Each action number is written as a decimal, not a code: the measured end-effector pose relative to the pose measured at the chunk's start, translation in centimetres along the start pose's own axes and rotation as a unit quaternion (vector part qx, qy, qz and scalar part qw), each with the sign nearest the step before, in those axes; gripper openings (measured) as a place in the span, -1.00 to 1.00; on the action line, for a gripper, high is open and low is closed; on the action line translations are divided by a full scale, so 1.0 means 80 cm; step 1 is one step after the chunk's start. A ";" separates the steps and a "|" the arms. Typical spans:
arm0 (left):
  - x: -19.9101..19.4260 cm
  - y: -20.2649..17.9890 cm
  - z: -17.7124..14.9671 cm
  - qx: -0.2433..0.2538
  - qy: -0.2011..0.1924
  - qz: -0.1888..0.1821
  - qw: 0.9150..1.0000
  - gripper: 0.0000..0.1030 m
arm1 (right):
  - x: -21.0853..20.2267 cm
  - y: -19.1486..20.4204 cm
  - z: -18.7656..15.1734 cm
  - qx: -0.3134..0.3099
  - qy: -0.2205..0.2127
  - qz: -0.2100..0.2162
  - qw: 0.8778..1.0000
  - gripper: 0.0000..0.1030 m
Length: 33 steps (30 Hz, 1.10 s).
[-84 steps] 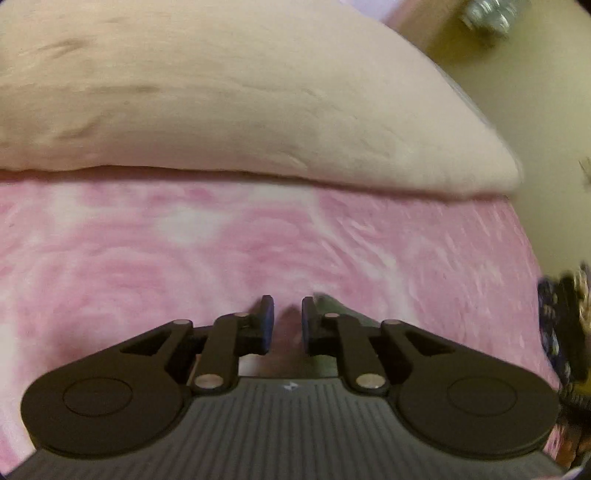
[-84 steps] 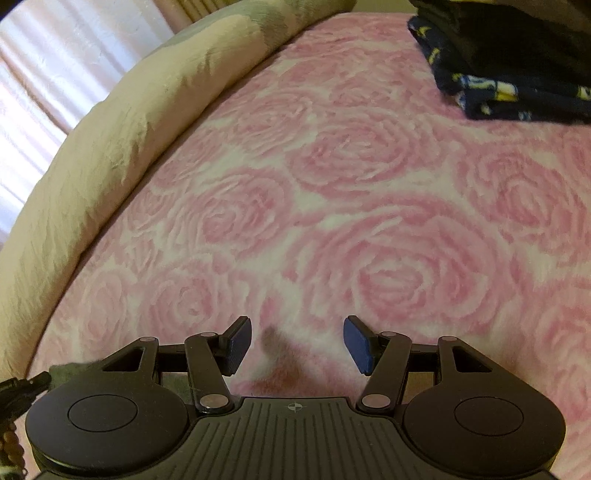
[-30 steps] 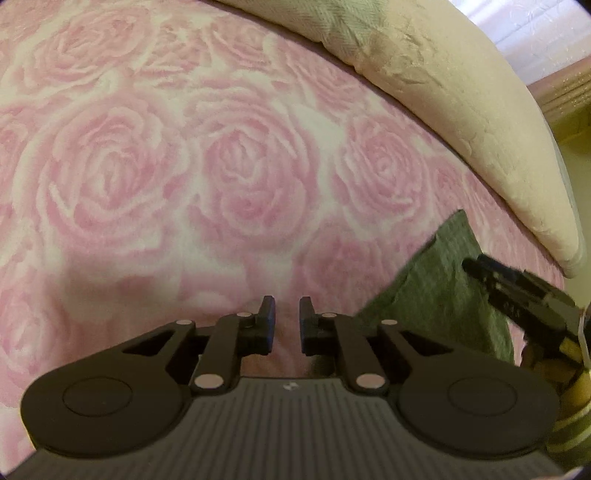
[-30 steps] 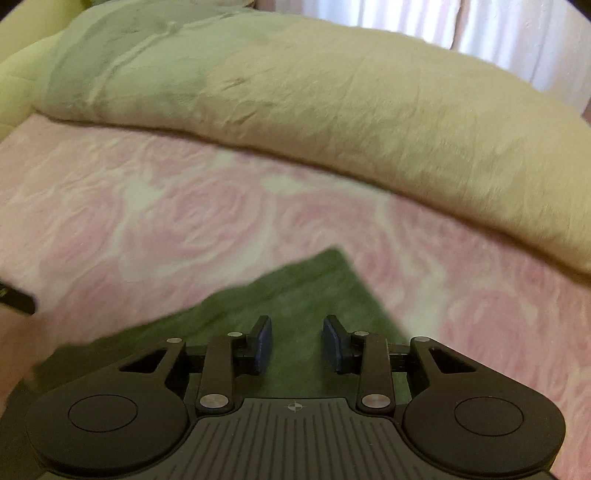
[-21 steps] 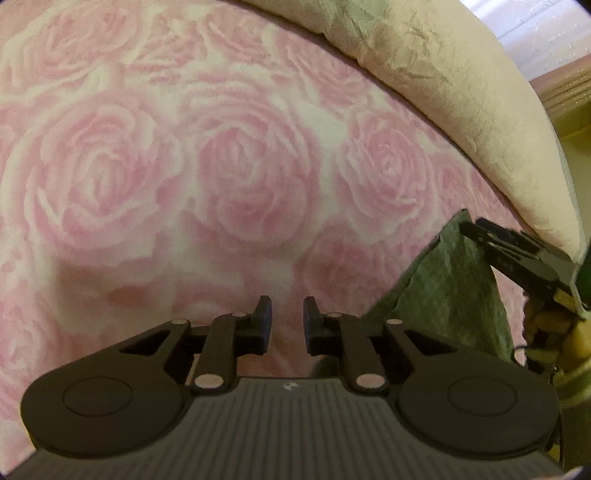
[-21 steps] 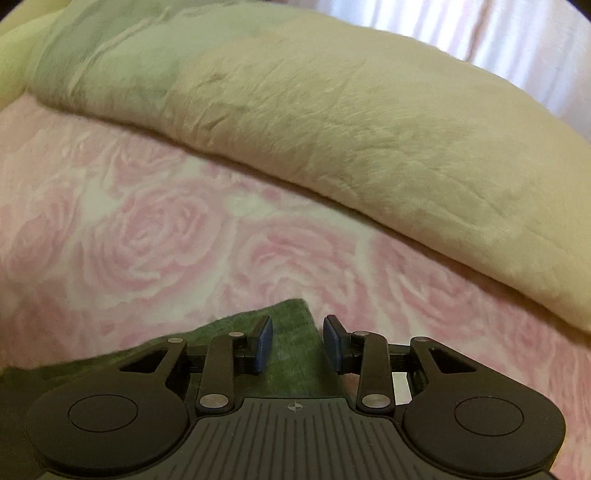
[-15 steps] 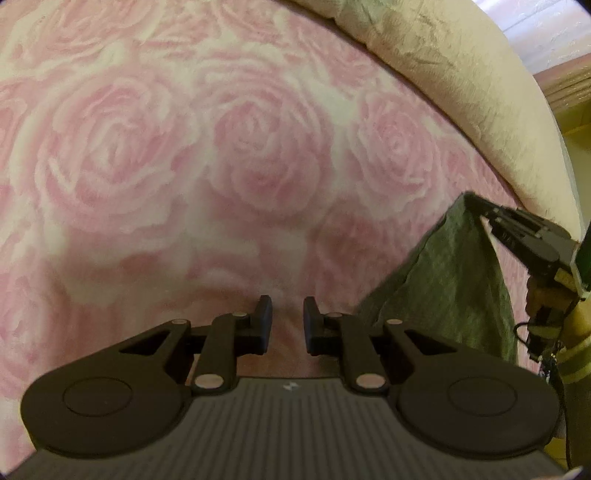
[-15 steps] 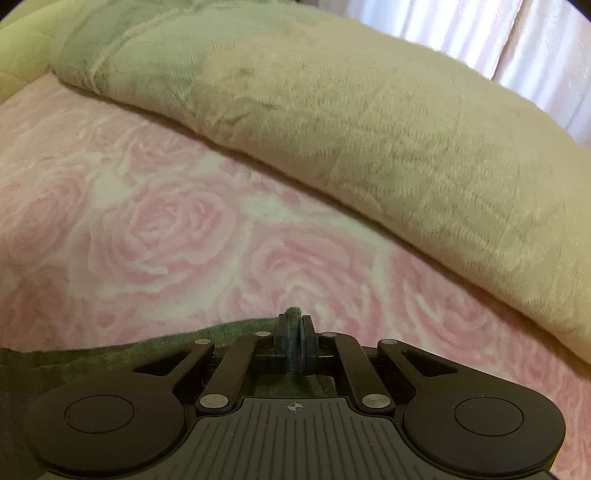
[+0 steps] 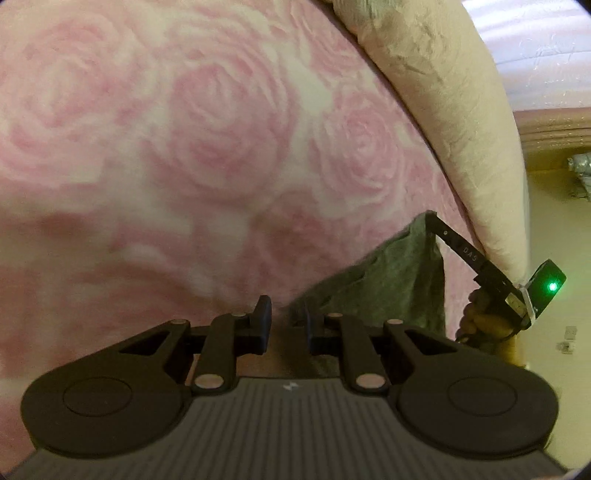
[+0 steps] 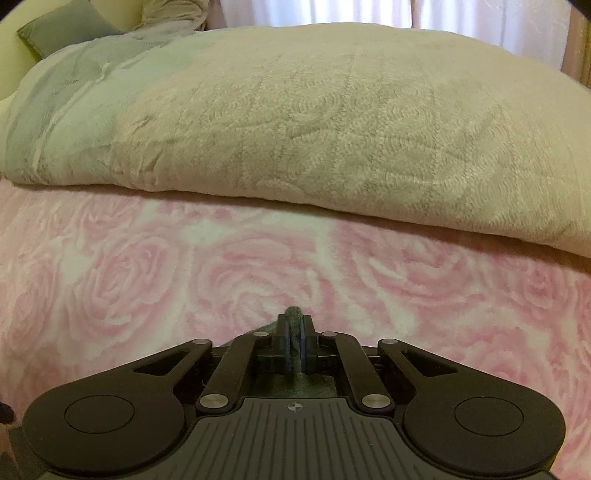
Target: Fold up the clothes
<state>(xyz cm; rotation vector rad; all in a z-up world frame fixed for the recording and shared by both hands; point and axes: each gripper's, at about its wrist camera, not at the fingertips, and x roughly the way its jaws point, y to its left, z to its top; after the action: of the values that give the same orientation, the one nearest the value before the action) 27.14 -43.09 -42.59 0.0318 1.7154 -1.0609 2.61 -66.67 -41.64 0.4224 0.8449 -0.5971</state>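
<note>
A dark green cloth (image 9: 391,280) hangs over the pink rose-patterned bedspread (image 9: 184,147). My right gripper (image 10: 294,338) is shut on a corner of the green cloth (image 10: 294,314). In the left wrist view the right gripper (image 9: 430,218) holds that corner up, so the cloth drapes down from it. My left gripper (image 9: 286,323) is open with a narrow gap, and the cloth's lower edge lies just beside its right finger. Nothing is between its fingers.
A thick beige duvet (image 10: 332,129) lies rolled along the far side of the bed, also at the upper right in the left wrist view (image 9: 443,92). White curtains (image 10: 369,14) hang behind it. A grey-green pillow (image 10: 59,31) sits at the far left.
My right gripper has shut on the green cloth's corner and lifted it. My left gripper stays slightly open and has moved closer to the cloth's lower edge.
</note>
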 end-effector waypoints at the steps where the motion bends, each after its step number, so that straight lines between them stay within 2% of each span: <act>1: 0.007 -0.001 0.002 -0.001 0.008 -0.001 1.000 -0.76 | -0.001 -0.001 -0.001 0.001 0.000 0.001 1.000 -0.95; 3: 0.018 -0.004 0.005 -0.002 0.023 -0.007 1.000 -0.77 | -0.003 -0.003 -0.003 0.002 -0.001 0.002 1.000 -0.95; 4: 0.022 -0.005 0.006 -0.003 0.029 -0.008 1.000 -0.92 | -0.003 -0.003 -0.003 0.002 -0.001 0.003 1.000 -0.95; 6: 0.028 -0.005 0.008 -0.006 0.031 -0.001 0.999 -0.96 | -0.004 -0.003 -0.006 -0.005 -0.005 0.007 1.000 -0.95; 8: 0.025 -0.007 0.007 -0.005 0.017 -0.004 1.000 -0.99 | -0.010 -0.002 -0.008 -0.017 -0.017 0.011 1.000 -0.95; 14: -0.010 0.000 -0.011 -0.021 -0.037 0.037 0.998 -1.00 | -0.032 -0.005 -0.006 -0.032 -0.069 0.018 0.997 -0.96; 17: -0.008 0.007 -0.015 -0.025 -0.039 0.050 0.998 -1.00 | -0.020 -0.008 -0.004 -0.019 -0.068 -0.011 0.997 -1.00; 20: 0.000 0.011 -0.009 -0.037 -0.043 0.025 0.998 -1.00 | 0.005 -0.018 0.002 0.023 -0.026 -0.010 0.999 -1.00; 23: -0.005 0.000 -0.002 -0.003 -0.065 0.035 0.997 -1.00 | -0.004 -0.019 0.002 0.029 -0.037 -0.041 0.998 -1.00; 26: -0.015 -0.014 0.000 0.049 -0.083 0.055 0.994 -0.91 | -0.039 -0.053 -0.009 0.088 -0.042 -0.060 0.993 -1.00; 27: -0.018 -0.017 0.000 0.060 -0.083 0.060 0.993 -0.90 | -0.056 -0.071 -0.017 0.114 -0.042 -0.061 0.991 -0.89; 28: -0.020 -0.019 0.000 0.069 -0.081 0.065 0.992 -0.88 | -0.074 -0.089 -0.026 0.140 -0.043 -0.063 0.987 -0.67; 29: -0.022 -0.020 -0.001 0.074 -0.080 0.066 0.992 -0.87 | -0.095 -0.108 -0.040 0.168 -0.045 -0.077 0.982 -0.05; 30: -0.025 -0.021 -0.002 0.078 -0.079 0.064 0.992 -0.87 | -0.116 -0.127 -0.055 0.195 -0.047 -0.090 0.976 0.16; 31: -0.029 -0.022 -0.005 0.084 -0.078 0.057 0.992 -0.87 | -0.139 -0.142 -0.072 0.216 -0.054 -0.100 0.970 0.16; 33: -0.038 -0.027 -0.015 0.099 -0.076 0.039 0.991 -0.87 | -0.183 -0.169 -0.111 0.255 -0.039 -0.101 0.961 0.16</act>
<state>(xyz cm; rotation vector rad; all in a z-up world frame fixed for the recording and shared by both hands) 26.47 -42.24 -38.83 0.1405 1.4576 -1.1424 -18.66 -67.19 -36.87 0.7801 0.6562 -1.0227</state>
